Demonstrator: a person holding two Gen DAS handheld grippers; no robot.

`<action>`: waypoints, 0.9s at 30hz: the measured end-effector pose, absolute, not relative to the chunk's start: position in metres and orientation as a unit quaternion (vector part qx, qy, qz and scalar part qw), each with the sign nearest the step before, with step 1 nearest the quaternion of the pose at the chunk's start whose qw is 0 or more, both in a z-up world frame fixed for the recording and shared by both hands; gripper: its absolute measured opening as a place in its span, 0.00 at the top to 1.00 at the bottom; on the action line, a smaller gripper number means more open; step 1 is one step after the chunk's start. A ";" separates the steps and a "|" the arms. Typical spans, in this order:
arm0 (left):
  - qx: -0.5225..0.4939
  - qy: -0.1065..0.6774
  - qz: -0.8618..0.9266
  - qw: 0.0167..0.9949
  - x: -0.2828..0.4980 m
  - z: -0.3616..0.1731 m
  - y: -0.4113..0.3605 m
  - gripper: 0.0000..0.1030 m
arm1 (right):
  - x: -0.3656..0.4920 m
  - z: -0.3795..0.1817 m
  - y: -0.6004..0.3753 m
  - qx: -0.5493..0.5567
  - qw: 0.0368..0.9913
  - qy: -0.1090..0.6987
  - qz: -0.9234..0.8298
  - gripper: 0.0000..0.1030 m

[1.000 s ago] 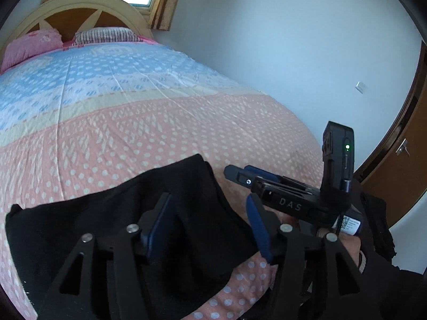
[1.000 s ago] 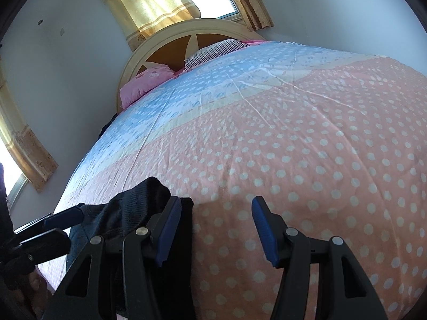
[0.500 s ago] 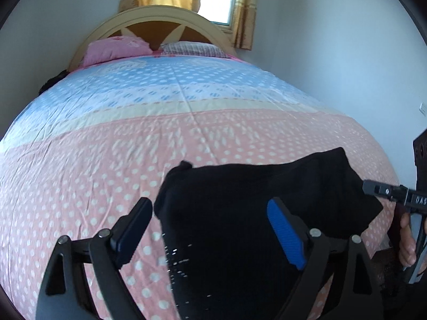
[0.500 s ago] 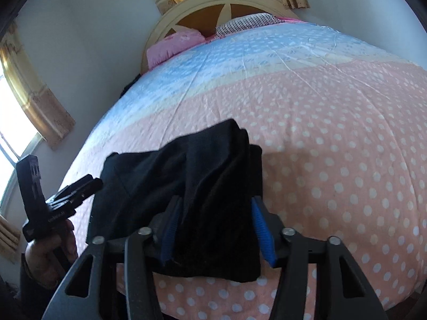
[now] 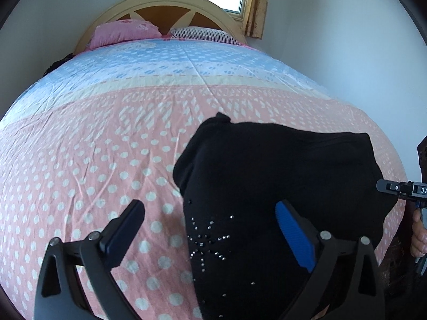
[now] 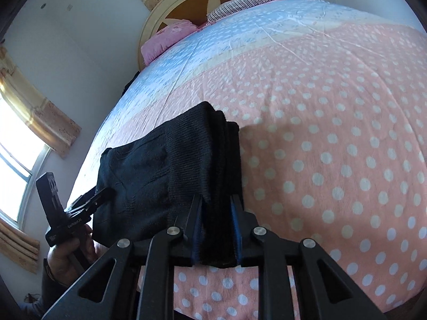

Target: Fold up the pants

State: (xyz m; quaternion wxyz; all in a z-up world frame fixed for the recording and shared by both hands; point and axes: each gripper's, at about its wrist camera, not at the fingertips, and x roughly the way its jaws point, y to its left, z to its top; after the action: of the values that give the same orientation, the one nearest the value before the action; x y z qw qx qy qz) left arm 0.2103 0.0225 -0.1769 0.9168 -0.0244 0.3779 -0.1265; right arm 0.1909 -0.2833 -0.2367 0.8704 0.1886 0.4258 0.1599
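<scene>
Two blue-padded fingers of the left gripper (image 5: 210, 229) stand spread wide in the left wrist view, with nothing between the pads. The black pants (image 5: 280, 181) lie folded in a compact bundle on the polka-dot bedspread (image 5: 93, 160), near the foot of the bed. The bundle's left edge runs between the two fingers, so the right finger (image 5: 293, 237) is over the cloth and the left finger (image 5: 125, 224) over bare bedspread; whether either touches cannot be told. A rhinestone starburst (image 5: 208, 242) glitters on the fabric close to the camera. At the right edge the right gripper (image 5: 395, 188) pokes in, its body showing the letters "DA", the rest cut off.

From the right wrist view, the right gripper (image 6: 216, 229) has its fingers drawn close, pinching a thick stack of the pants' (image 6: 160, 165) folded layers between the blue pads. The left gripper (image 6: 90, 200) sits at the bundle's far left side, a hand (image 6: 72, 250) around its handle; white lettering on its body is too small to read. Only this view shows the ribbed layered edge; only the other shows the rhinestones.
</scene>
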 end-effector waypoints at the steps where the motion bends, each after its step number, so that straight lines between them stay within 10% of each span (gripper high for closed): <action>1: -0.021 0.378 -0.126 0.917 0.211 -0.176 0.022 0.02 | 0.190 -0.233 -0.282 0.178 0.876 0.422 0.152 0.69; 9: 0.002 0.365 -0.115 0.924 0.218 -0.167 0.022 0.02 | 0.194 -0.178 -0.257 0.138 0.931 0.301 0.154 0.54; 27: 0.016 0.374 -0.116 0.920 0.224 -0.167 0.017 0.00 | 0.212 -0.211 -0.252 0.109 0.917 0.362 0.125 0.51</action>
State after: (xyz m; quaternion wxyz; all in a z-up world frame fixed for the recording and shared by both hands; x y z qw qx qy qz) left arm 0.2239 0.0170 -0.1670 0.9200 0.0155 0.3741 -0.1160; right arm 0.2124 -0.2518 -0.2110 0.9173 0.1088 0.3619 0.1250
